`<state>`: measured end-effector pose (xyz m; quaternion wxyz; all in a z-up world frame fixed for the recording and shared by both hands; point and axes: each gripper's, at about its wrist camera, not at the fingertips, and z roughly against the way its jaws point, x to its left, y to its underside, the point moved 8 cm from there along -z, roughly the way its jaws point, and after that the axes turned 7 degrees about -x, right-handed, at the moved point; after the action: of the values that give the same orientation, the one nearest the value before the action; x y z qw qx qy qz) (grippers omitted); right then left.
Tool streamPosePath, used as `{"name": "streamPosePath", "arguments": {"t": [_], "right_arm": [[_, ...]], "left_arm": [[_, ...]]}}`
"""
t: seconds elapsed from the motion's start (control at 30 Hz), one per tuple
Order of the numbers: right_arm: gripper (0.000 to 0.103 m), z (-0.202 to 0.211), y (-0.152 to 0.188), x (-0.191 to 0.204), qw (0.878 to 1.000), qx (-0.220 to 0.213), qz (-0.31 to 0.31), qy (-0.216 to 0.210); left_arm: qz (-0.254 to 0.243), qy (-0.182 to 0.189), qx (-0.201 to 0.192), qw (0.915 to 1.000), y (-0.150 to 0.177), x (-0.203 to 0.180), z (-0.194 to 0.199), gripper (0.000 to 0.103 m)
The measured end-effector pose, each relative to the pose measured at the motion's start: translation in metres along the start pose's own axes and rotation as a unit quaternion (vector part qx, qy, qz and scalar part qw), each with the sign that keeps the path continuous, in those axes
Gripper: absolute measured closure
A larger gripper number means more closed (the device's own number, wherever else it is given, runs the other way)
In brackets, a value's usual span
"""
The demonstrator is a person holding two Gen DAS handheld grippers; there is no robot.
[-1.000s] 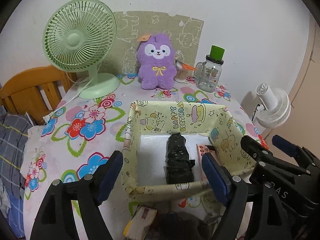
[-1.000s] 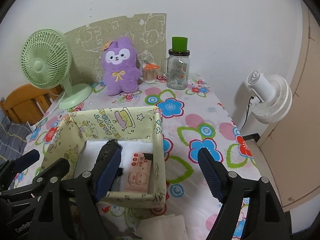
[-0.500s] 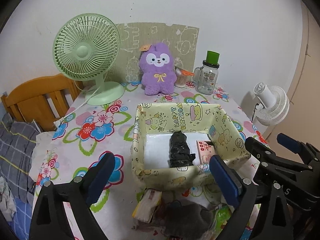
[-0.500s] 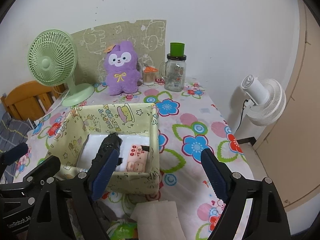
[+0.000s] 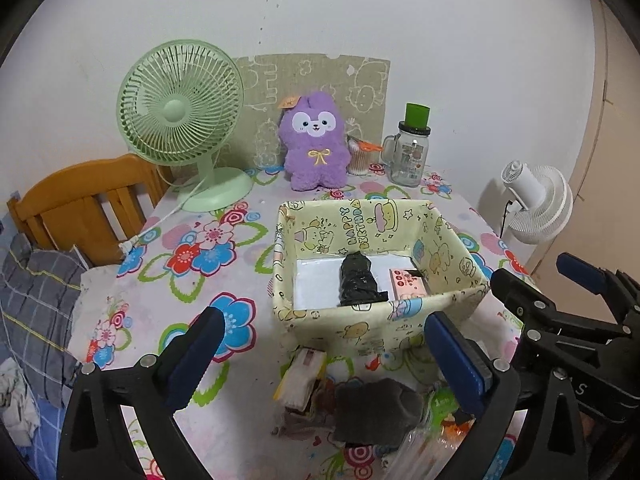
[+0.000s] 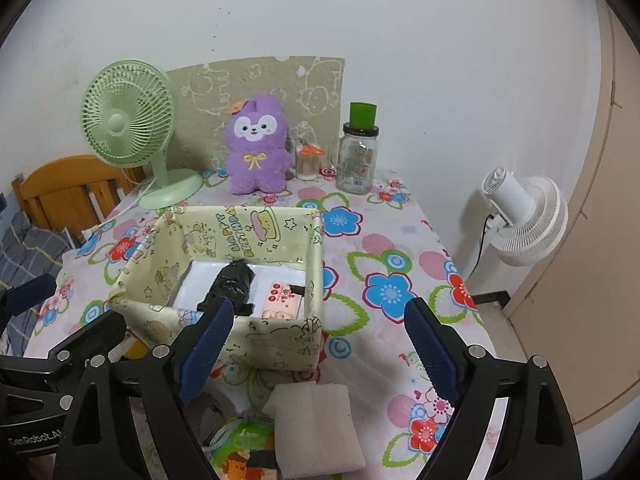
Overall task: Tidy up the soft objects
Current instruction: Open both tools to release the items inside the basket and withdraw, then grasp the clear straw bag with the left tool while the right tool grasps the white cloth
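While we hover over the floral table, both our left gripper and right gripper are spread wide with nothing in them. The yellow birthday-print box sits mid-table with a black crinkly bundle and a pink packet lying side by side inside. Just in front of the box there's a loose pile: a dark grey soft thing, a white folded cloth and a green packet, while the purple plush sits at the back by the wall.
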<state>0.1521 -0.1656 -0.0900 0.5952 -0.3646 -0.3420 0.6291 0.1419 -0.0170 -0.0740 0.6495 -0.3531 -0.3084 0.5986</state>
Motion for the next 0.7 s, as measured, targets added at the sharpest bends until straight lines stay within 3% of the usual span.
{"name": "streamPosePath", "arguments": {"t": [0.37, 0.7], "right_arm": [[0.014, 0.016, 0.010, 0.006, 1.000, -0.008, 0.018, -0.011], [0.014, 0.024, 0.029, 0.003, 0.999, 0.005, -0.007, -0.035]], "left_arm": [[-0.019, -0.009, -0.010, 0.9997, 0.014, -0.002, 0.018, 0.002], [-0.030, 0.001, -0.003, 0.9995, 0.033, -0.008, 0.025, 0.002]]}}
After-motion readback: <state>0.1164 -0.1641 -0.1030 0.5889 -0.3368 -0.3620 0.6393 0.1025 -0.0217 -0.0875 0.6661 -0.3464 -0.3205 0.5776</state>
